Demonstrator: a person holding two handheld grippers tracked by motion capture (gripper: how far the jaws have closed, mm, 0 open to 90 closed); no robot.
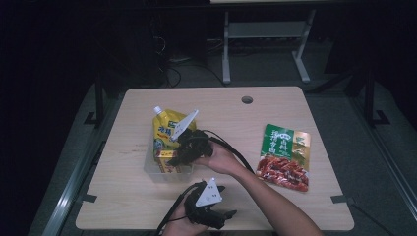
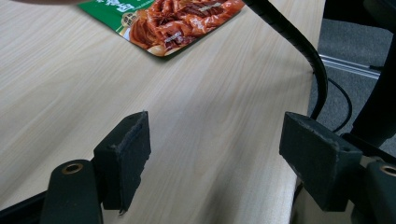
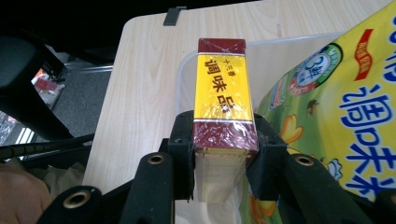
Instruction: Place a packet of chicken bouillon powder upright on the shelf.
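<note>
Yellow-and-maroon seasoning box [image 3: 224,102] upright inside clear plastic bin [image 3: 280,46], beside yellow spouted pouch [image 3: 345,121].

We read "调味品" in dark red characters running down the yellow face of the red-and-yellow seasoning box [image 3: 223,116], with a smaller line beside it that looks like "十三香". The yellow spouted pouch [image 3: 336,116] next to it carries large blue characters, among them "调味", and a round green badge with a big "3". On the green snack packet [image 1: 286,155] lying on the desk [image 1: 216,105], the white characters are too small for us to make out.
</note>
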